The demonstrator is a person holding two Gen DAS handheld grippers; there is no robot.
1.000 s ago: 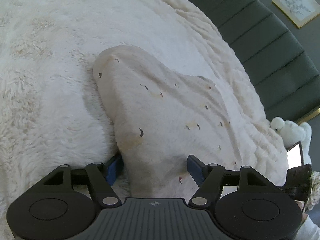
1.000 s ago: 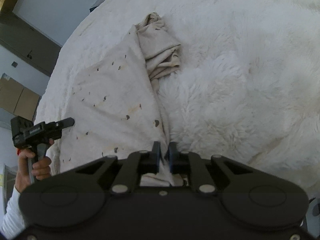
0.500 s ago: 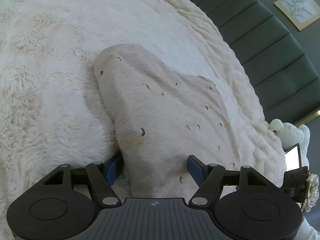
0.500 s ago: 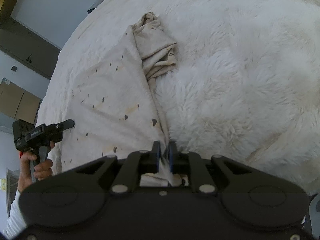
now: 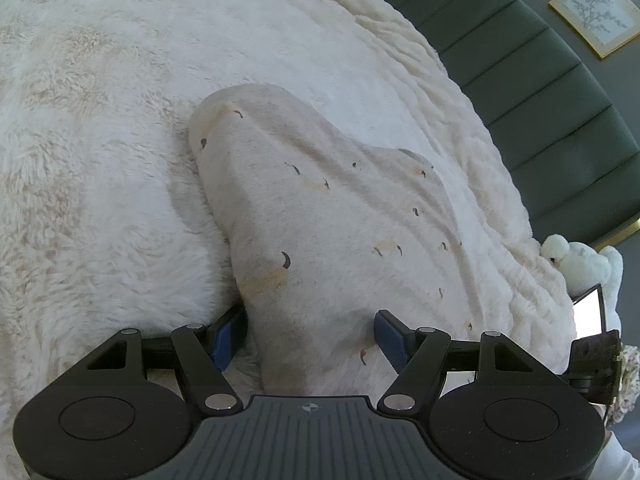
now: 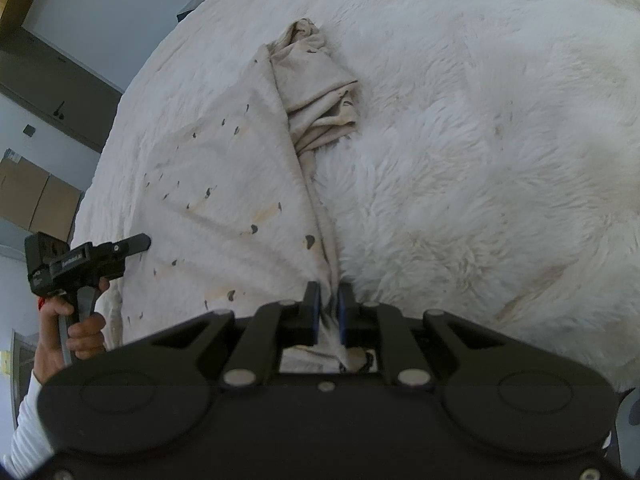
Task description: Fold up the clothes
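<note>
A cream garment with small dark and yellow marks lies on a white fluffy blanket. My left gripper is open, its blue pads on either side of the garment's near edge, with cloth between them. In the right wrist view the same garment stretches away, with a bunched folded end at the far side. My right gripper is shut on the garment's near edge, which runs taut from the jaws. The left gripper also shows in the right wrist view, held in a hand.
A dark green padded headboard rises behind the bed, with a framed picture on the wall. A white plush toy sits at the bed's right edge. Cabinets and cardboard boxes stand beyond the bed.
The right gripper has pulled the garment edge back, so the bunched end sits farther away and the cloth is more stretched. The left gripper has barely moved and stays open.
</note>
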